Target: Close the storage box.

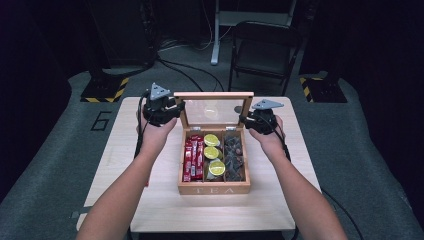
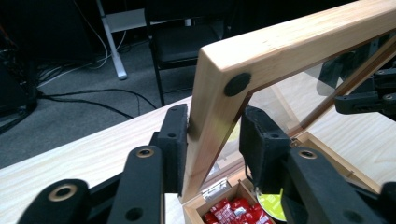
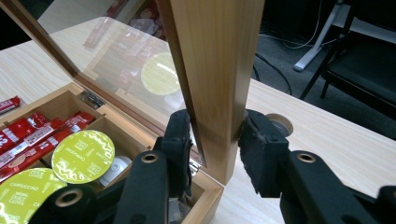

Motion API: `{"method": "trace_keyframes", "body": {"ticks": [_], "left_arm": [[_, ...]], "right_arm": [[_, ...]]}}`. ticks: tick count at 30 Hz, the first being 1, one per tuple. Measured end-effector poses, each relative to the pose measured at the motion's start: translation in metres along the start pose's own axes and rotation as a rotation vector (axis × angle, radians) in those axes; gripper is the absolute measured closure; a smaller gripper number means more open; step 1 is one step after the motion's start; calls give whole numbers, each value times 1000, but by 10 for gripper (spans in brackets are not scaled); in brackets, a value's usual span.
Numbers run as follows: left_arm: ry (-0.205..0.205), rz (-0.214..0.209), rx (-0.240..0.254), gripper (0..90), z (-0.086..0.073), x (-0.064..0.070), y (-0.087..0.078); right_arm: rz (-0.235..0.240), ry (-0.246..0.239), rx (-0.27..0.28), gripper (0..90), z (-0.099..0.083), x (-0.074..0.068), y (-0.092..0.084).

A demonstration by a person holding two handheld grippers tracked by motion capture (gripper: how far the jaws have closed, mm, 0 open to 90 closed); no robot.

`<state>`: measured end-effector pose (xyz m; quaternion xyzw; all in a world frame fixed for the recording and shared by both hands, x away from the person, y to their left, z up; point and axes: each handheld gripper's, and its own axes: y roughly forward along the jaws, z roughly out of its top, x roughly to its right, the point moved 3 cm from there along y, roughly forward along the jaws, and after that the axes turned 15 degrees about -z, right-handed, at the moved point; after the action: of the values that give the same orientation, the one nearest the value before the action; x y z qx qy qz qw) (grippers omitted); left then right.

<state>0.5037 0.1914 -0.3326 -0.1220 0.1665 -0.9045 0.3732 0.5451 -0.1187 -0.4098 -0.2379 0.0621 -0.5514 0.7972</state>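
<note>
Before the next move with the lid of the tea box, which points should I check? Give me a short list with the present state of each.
1. Right gripper shut on the lid frame: ok, both pads press the wood.
2. Left gripper shut on the lid: not ok; one pad touches the frame, the other stands apart.
3. Lid raised, standing near upright on the box: ok.
4. Nothing sticks up above the rim: ok; red sachets, green capsules and dark items lie inside their compartments.
5. Hinge sound: cannot tell.
6. Box square on the table: ok.
</note>
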Motion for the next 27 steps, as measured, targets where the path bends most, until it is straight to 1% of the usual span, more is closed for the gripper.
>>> {"method": "trace_keyframes", "body": {"ticks": [1, 2, 3, 7, 8, 9, 11, 12, 13, 14, 15, 16, 20, 24, 27], "left_arm": [[-6, -6, 2, 636, -1, 1, -1], [1, -4, 6, 636, -2, 2, -2], [6, -1, 5, 636, -3, 3, -2], [14, -11, 6, 634, -8, 6, -6], [19, -17, 1, 634, -9, 8, -7], [21, -18, 0, 633, -11, 9, -8], [31, -18, -4, 633, -13, 11, -10], [24, -22, -5, 632, -14, 13, -11], [33, -25, -5, 632, -16, 14, -13], [36, -27, -6, 630, -17, 15, -13], [35, -32, -8, 629, -19, 16, -15], [35, -35, -5, 628, -21, 16, -15], [37, -43, -7, 623, -27, 21, -19], [34, -54, -12, 619, -32, 24, -22], [32, -56, -10, 617, -37, 27, -24]], "right_arm": [[0, 6, -1, 619, 0, 0, 0], [11, 16, -3, 607, -1, -1, -2], [9, 20, 0, 598, -2, -1, -2], [14, 22, 1, 569, -4, -3, -5], [15, 31, -2, 562, -4, -4, -6], [19, 32, 0, 551, -5, -4, -7], [33, 51, -2, 522, -7, -5, -10], [42, 41, 4, 507, -7, -5, -11], [48, 43, -6, 507, -9, -5, -12], [55, 31, -1, 508, -10, -5, -14], [56, 38, -4, 508, -11, -5, -16], [62, 34, 0, 508, -12, -4, -18], [78, 51, 14, 494, -14, -5, -28], [115, 72, 30, 483, -14, -6, -43], [128, 68, 45, 482, -14, -6, -54]]}}
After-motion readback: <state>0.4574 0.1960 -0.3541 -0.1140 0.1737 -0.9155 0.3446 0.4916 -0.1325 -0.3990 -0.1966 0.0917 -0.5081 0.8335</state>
